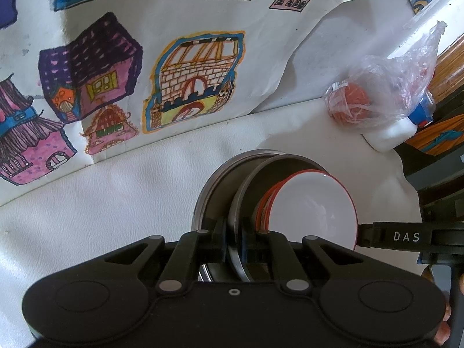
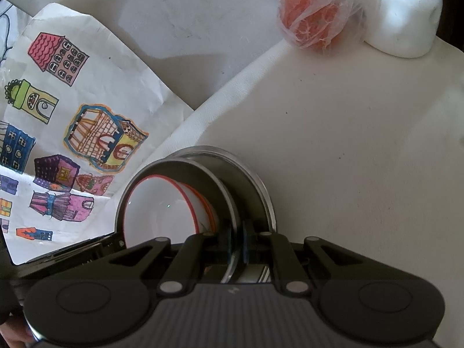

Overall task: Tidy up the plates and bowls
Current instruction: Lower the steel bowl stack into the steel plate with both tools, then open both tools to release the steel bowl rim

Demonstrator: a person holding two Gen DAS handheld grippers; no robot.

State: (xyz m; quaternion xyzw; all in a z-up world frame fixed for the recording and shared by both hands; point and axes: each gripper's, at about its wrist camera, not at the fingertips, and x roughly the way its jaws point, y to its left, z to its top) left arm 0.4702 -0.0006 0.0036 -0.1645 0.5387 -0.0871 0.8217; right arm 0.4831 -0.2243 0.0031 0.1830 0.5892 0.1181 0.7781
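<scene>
A steel dish [image 1: 246, 191] holds a stack of white bowls with red rims [image 1: 313, 211]. It sits nested against a wider steel plate [image 1: 208, 185]. My left gripper [image 1: 235, 242] is shut on the dish's near rim. Part of my right gripper [image 1: 362, 235] reaches the dish's opposite side from the right. In the right wrist view my right gripper [image 2: 236, 243] is shut on the rim of the same steel dish [image 2: 174, 163], with the white bowls [image 2: 162, 211] inside and the wider plate [image 2: 258, 185] behind. The left gripper [image 2: 119, 242] shows at the dish's left edge.
The dishes are over a white table [image 1: 101, 203]. A child's drawing of coloured houses [image 1: 174, 81] lies at the back. A plastic bag with orange contents [image 1: 377, 95] and a white bottle with a blue cap [image 1: 391, 134] stand near the table's right edge.
</scene>
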